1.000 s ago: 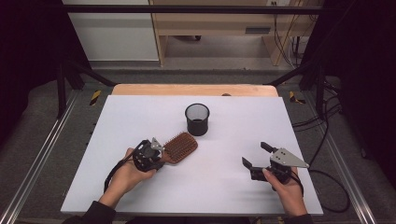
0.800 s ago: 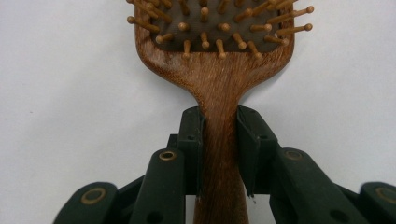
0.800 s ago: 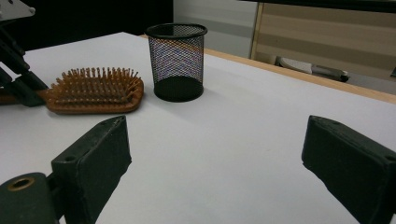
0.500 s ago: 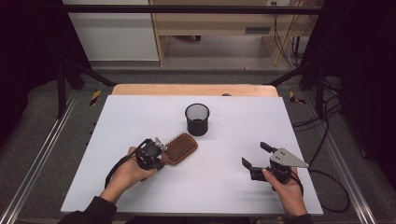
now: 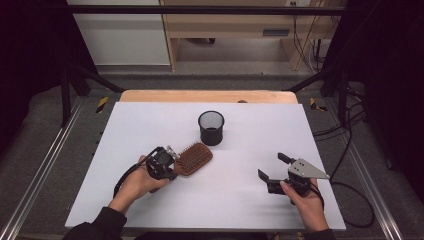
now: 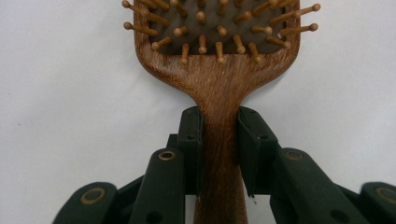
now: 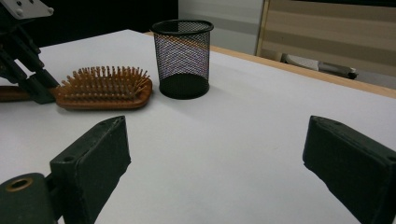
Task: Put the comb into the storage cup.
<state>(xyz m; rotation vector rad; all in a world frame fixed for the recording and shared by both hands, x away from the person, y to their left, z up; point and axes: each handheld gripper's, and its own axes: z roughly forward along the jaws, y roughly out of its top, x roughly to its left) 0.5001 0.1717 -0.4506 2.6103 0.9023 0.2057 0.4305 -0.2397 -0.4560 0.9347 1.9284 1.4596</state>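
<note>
A brown wooden hairbrush [image 5: 194,157] lies bristles-up on the white table [image 5: 260,125], left of centre. My left gripper [image 5: 175,164] is shut on its handle. In the left gripper view both black pads press the sides of the handle just below the head of the hairbrush [image 6: 219,79], with the left gripper [image 6: 220,126] centred on it. My right gripper [image 5: 270,165] rests at the right front of the table, open, with nothing between its fingers. The right gripper view looks past the open right gripper [image 7: 215,154] at the hairbrush [image 7: 105,91] and the left gripper [image 7: 35,91].
A black wire-mesh cup [image 5: 211,128] stands upright just behind the brush head, and the same mesh cup [image 7: 183,58] looks empty from the right gripper view. A wooden strip edges the table's far side. Cables trail off the right edge.
</note>
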